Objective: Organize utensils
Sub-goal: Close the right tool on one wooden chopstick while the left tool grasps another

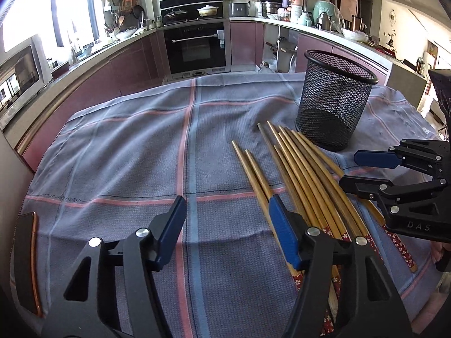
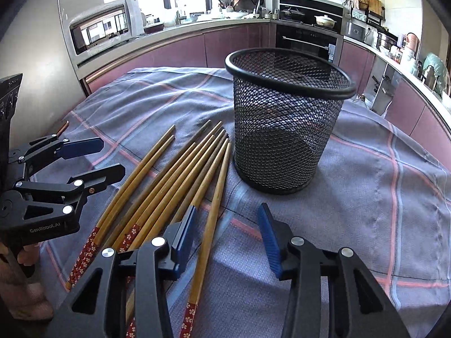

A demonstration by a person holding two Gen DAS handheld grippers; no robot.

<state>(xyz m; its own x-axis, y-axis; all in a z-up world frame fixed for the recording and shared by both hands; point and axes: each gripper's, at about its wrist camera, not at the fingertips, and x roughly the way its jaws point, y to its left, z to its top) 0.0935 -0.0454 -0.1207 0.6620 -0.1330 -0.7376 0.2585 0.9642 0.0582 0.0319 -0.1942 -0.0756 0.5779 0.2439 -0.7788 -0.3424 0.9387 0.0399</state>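
A bundle of wooden chopsticks is lying fanned out on the checked cloth covering the counter, thin tips pointing toward the black mesh cup, red flowered ends toward the person. The cup is standing upright just beside the tips, and nothing is showing inside it.

The left gripper is hanging over the cloth with its jaws spread and nothing between them; its right finger is sitting over the left edge of the bundle, though I cannot tell whether it is touching. The right gripper is hovering low on the other side, jaws also apart. One chopstick is running up through the gap, close to the left blue pad, but the pads are not pressing on it. A bit of the person's hand is showing behind the left gripper's handle. A phone is lying at the cloth's left edge.
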